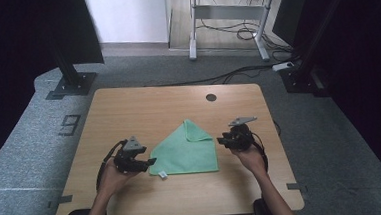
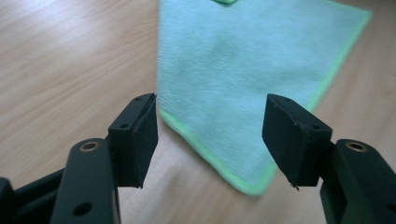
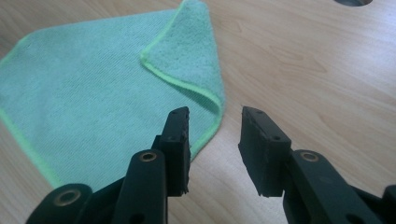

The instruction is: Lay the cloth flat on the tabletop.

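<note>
A green microfibre cloth (image 1: 186,150) lies flat on the wooden table (image 1: 128,111), one flap folded over towards its far point and a small white tag (image 1: 163,175) at its near left corner. My left gripper (image 1: 151,162) hovers just off the cloth's left edge. In the left gripper view its jaws (image 2: 212,135) stand open over the cloth's bright green hem (image 2: 252,60), with nothing between them. My right gripper (image 1: 221,139) sits at the cloth's right edge. It is open (image 3: 215,140) beside the folded flap (image 3: 191,56), holding nothing.
A round cable hole (image 1: 211,97) is set near the table's far edge. Beyond the table are a black stand base (image 1: 71,84) at the left, a white desk frame (image 1: 223,20) and loose cables (image 1: 236,74) on the grey carpet. Bare wood surrounds the cloth.
</note>
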A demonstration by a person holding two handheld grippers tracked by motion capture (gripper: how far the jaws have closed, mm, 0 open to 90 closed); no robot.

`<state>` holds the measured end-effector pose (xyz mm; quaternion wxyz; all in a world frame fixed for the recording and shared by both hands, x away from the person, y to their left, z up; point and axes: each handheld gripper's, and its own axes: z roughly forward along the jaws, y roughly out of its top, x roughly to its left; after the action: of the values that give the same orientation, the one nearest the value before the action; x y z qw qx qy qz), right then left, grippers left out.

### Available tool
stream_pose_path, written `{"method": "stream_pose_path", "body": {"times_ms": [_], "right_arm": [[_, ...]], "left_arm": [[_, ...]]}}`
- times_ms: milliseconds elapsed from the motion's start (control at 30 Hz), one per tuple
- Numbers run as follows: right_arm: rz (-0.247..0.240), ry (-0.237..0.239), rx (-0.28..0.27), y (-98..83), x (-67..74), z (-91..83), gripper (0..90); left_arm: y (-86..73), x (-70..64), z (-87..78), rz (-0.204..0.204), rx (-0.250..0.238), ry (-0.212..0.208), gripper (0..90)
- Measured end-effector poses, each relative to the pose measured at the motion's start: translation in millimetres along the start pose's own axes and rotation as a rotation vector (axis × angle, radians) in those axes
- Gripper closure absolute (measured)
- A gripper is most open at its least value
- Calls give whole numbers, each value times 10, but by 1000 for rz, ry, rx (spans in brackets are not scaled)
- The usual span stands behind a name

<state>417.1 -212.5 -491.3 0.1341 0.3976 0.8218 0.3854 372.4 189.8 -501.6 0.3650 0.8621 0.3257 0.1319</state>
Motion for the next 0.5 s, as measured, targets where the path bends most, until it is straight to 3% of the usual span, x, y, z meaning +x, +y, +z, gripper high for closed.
{"method": "stream_pose_path", "body": {"times_ms": [133,267,300,367,500], "right_arm": [[7,7,1,-26,-1,58,622],[12,35,13,-18,49,248,628],[3,59,25,-23,113,364,695],[-13,82,46,-38,185,482,740],[-67,72,93,-93,288,650,770]], "left_arm": [[29,55,115,-8,23,24,397],[57,100,269,-23,38,27,472],[63,105,349,-28,45,23,494],[58,101,417,-27,56,29,551],[14,90,496,-30,76,34,615]]}}
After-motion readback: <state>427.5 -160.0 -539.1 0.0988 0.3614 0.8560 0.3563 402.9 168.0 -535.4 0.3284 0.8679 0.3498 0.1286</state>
